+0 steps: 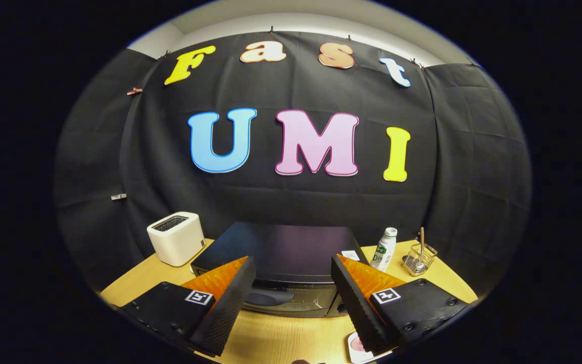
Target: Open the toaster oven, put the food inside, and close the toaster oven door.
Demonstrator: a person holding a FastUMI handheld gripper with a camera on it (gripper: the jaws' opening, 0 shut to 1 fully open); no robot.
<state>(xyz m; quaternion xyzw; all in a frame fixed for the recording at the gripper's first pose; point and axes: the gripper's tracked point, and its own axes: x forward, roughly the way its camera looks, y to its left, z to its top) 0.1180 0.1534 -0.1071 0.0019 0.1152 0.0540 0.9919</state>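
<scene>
Gripper (pixel 293 283) fingers stand spread wide at the bottom of the frame, holding nothing. Straight ahead between them, at lower centre, sits the dark toaster oven (pixel 281 263) on the wooden table (pixel 281 336), door shut, its handle (pixel 270 297) running left to right just beyond the fingertips. Smaller still, at the bottom edge beside the right finger, lies a plate of food (pixel 355 347).

Gripper view looks forward between fingers (pixel 244 283), slightly above toaster oven (pixel 283 255), seemingly close, facing booth wall (pixel 291 197)
</scene>
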